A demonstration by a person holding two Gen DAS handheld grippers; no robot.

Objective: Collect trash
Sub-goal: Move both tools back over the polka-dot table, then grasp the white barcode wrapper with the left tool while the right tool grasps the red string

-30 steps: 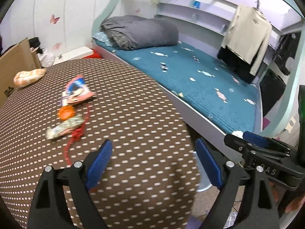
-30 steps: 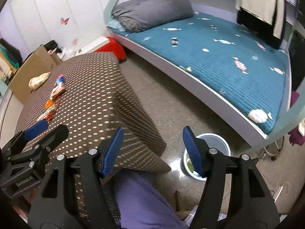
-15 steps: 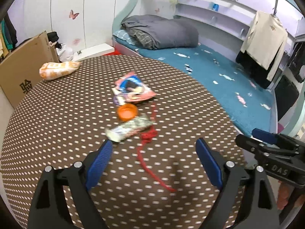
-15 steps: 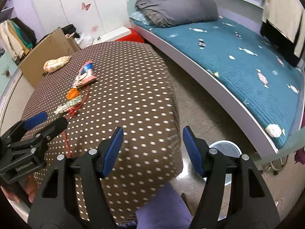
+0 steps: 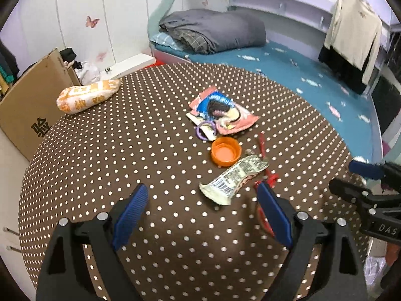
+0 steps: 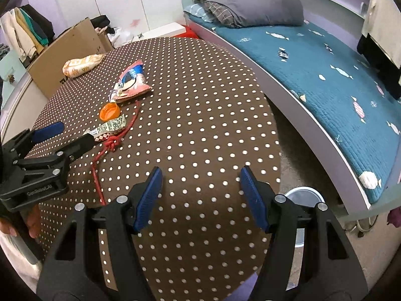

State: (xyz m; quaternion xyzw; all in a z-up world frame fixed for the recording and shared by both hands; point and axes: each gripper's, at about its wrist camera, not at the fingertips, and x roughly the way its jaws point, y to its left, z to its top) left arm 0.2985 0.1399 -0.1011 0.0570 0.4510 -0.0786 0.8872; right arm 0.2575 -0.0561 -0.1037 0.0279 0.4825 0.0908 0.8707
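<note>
Trash lies on the brown dotted tablecloth (image 5: 125,150): a crumpled barcode wrapper (image 5: 234,179), an orange cap (image 5: 225,153), a pink snack bag (image 5: 221,111) with a purple ring (image 5: 205,131), a red string (image 5: 269,178) and an orange-white bag (image 5: 86,96) at the far left. My left gripper (image 5: 203,210) is open and empty, hovering just before the wrapper. My right gripper (image 6: 200,195) is open and empty over the table's near right part. The wrapper (image 6: 110,126), cap (image 6: 109,111) and string (image 6: 112,145) show left in the right wrist view.
A cardboard box (image 5: 30,100) stands off the table's far left. A bed with a teal cover (image 6: 325,80) runs along the right. A white bin (image 6: 304,197) stands on the floor between table and bed. The left gripper (image 6: 45,150) shows in the right wrist view.
Both grippers have swung left from the bed and floor to over the table. The left one has come close to the wrapper. Both stayed open.
</note>
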